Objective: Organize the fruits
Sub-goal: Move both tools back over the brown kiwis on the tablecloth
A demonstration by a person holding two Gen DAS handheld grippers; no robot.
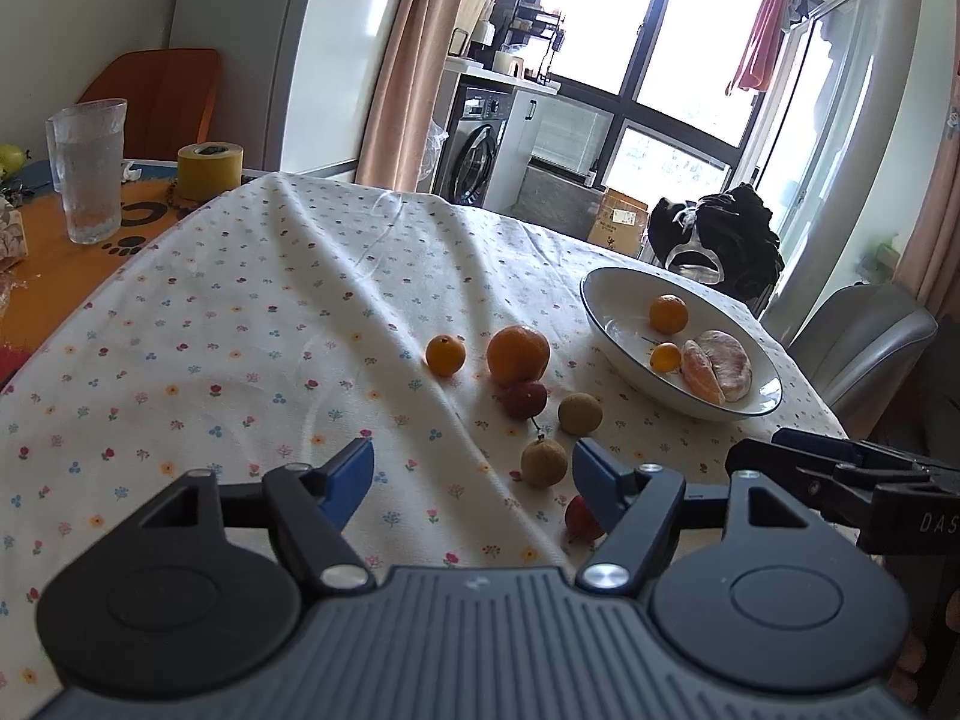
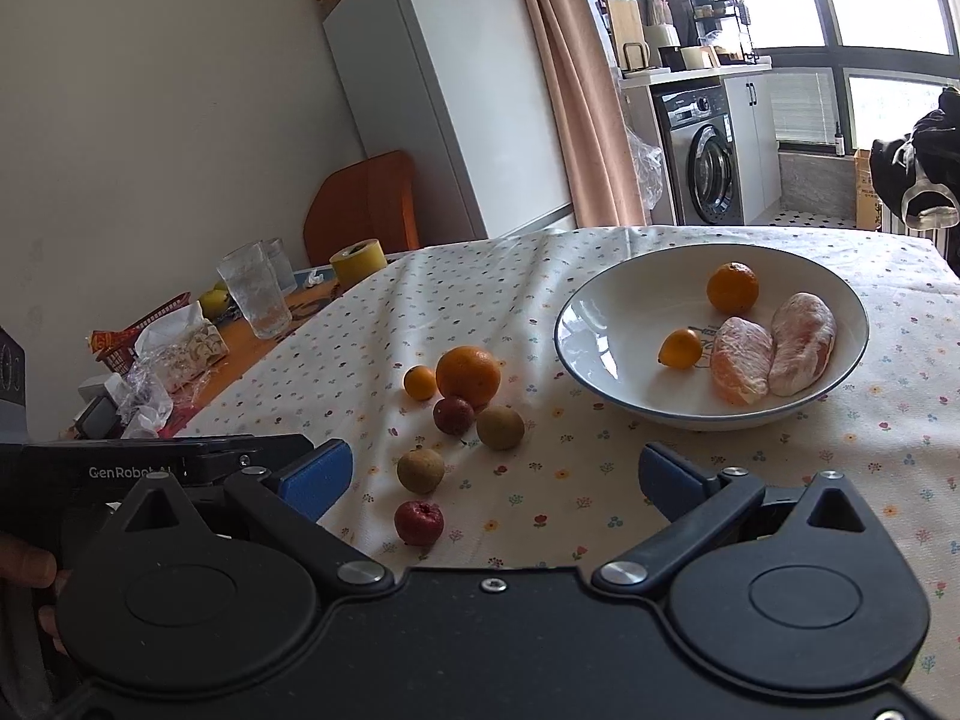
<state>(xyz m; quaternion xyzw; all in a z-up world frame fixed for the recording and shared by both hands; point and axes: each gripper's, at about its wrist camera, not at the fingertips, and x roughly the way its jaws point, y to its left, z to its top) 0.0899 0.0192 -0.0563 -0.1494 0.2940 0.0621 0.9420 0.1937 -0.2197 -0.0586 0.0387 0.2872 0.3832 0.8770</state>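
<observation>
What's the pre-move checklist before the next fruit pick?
1. Left hand-held gripper open, holding nothing: ok.
2. Right hand-held gripper open, holding nothing: ok.
3. Bowl has free space: ok.
4. Nearest red fruit apart from the brown fruit: ok.
5. Large orange touching the dark red fruit: cannot tell.
6. Tablecloth flat: not ok, wrinkled.

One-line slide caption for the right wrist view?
Open right hand-held gripper faces six loose fruits on the floral tablecloth, beside a white bowl already holding four pieces.
</observation>
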